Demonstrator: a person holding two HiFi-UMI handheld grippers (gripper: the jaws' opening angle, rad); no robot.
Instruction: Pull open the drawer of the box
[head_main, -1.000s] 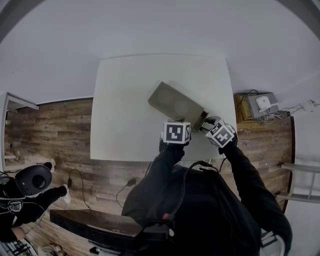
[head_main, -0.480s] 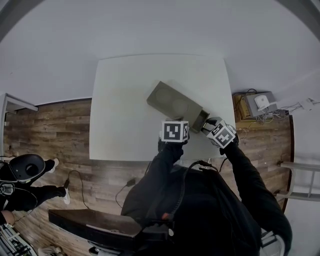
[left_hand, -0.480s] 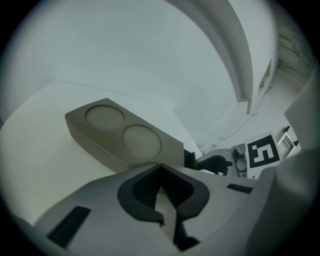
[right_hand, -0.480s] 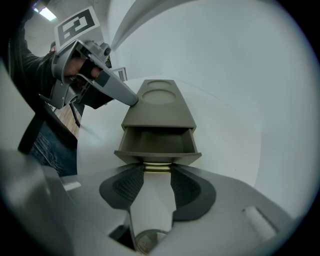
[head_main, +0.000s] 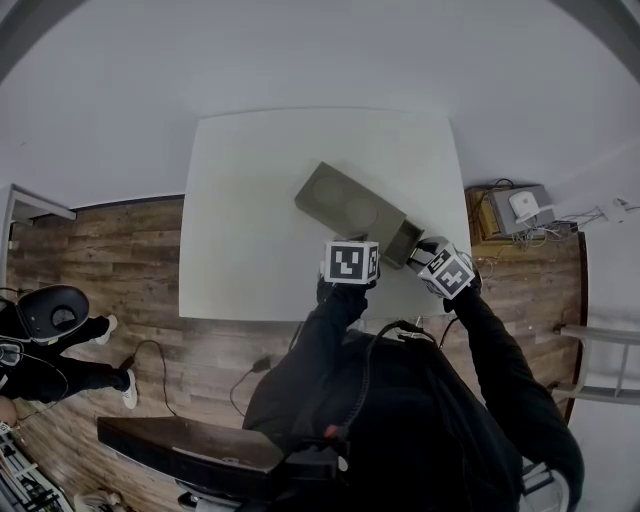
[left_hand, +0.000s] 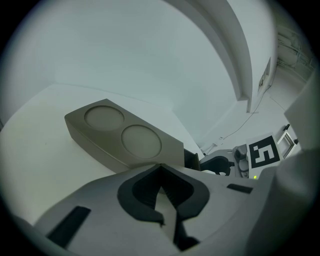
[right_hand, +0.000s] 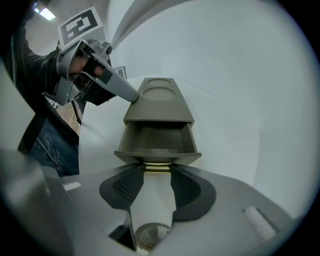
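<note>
A grey-brown box (head_main: 348, 205) with two round discs on its top lies at an angle on the white table (head_main: 250, 190). Its drawer (right_hand: 157, 141) stands pulled out and looks empty. My right gripper (right_hand: 157, 172) is shut on the drawer's pale handle (right_hand: 157, 168) at the drawer front; the head view shows this gripper (head_main: 425, 254) at the box's right end. My left gripper (left_hand: 160, 167) is shut with nothing in it. Its tip rests against the box's upper edge, which the right gripper view shows from the side (right_hand: 134, 98).
The table's front edge runs just under both grippers, with wooden floor (head_main: 110, 250) beyond. A low stand with small devices and cables (head_main: 515, 210) sits right of the table. A person (head_main: 45, 345) is at the far left, and a dark long object (head_main: 190, 445) lies below.
The right gripper has drawn back a little toward the table's front right corner and the drawer has come out slightly further. The left gripper stays against the box.
</note>
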